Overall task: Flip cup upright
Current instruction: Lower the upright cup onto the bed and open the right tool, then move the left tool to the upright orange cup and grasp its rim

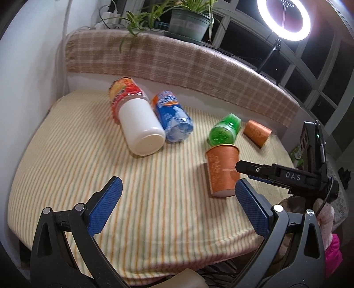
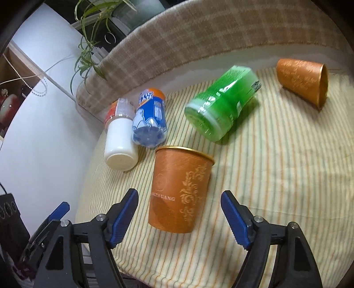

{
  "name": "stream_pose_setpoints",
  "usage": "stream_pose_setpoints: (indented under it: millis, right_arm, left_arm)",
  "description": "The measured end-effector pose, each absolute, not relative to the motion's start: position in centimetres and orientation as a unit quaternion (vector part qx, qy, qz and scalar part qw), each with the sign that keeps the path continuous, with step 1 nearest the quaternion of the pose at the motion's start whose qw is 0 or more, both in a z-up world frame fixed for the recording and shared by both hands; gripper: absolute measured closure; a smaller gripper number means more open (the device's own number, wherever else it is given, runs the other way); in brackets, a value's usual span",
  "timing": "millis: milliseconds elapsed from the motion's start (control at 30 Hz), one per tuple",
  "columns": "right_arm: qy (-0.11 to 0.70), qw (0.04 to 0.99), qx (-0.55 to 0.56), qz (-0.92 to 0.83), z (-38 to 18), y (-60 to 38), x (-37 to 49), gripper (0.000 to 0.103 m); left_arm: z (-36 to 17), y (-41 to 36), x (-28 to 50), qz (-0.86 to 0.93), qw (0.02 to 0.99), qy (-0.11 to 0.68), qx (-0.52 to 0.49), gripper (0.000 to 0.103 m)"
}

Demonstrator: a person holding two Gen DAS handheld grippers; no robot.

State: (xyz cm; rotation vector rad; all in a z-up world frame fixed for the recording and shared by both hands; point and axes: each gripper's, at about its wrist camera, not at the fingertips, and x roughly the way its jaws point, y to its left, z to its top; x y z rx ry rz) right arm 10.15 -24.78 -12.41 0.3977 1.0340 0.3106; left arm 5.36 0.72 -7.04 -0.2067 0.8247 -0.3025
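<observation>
An orange paper cup (image 2: 179, 192) with a gold rim stands upright on the striped cloth, mouth up; it also shows in the left wrist view (image 1: 222, 169). My right gripper (image 2: 179, 199) is open, with the cup between its fingers and a gap on each side. In the left wrist view the right gripper (image 1: 240, 175) reaches the cup from the right. A second orange cup (image 2: 304, 80) lies on its side at the far right, also in the left wrist view (image 1: 257, 131). My left gripper (image 1: 177, 188) is open and empty, left of the upright cup.
A green bottle (image 2: 221, 103), a blue bottle (image 2: 151, 118) and a white jar (image 2: 120, 141) lie on their sides on the striped table (image 2: 276, 188). A plaid cushion (image 1: 177, 64) backs the table. Potted plant (image 1: 190, 22) and ring light (image 1: 284, 20) stand behind.
</observation>
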Motion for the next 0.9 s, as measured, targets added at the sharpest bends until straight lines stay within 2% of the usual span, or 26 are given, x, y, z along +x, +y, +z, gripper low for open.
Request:
stream_pose_setpoints:
  millis: [367, 600, 700, 800, 900]
  right_arm:
    - [0.429, 0.894, 0.113, 0.068, -9.8, -27.7, 5.5, 0.022]
    - [0.411, 0.904, 0.112, 0.036, -9.0, -29.6, 3.0, 0.022]
    - [0.408, 0.905, 0.118, 0.026, -9.1, -30.3, 2.3, 0.021]
    - [0.406, 0.905, 0.124, 0.015, -9.2, -30.9, 1.9, 0.021]
    - [0.403, 0.906, 0.127, 0.008, -9.3, -31.3, 1.6, 0.021]
  left_arm:
    - [-7.8, -2.8, 8.9, -0.220, 0.862, 0.446, -0.100, 0.000]
    - [-8.8, -5.2, 12.2, -0.264, 0.824, 0.488, -0.113, 0.001]
    - [-9.3, -6.0, 13.6, -0.278, 0.808, 0.505, -0.123, 0.002]
    - [-10.3, -6.8, 15.2, -0.290, 0.786, 0.530, -0.133, 0.008]
    - [-11.0, -7.6, 16.3, -0.291, 0.777, 0.543, -0.131, 0.009]
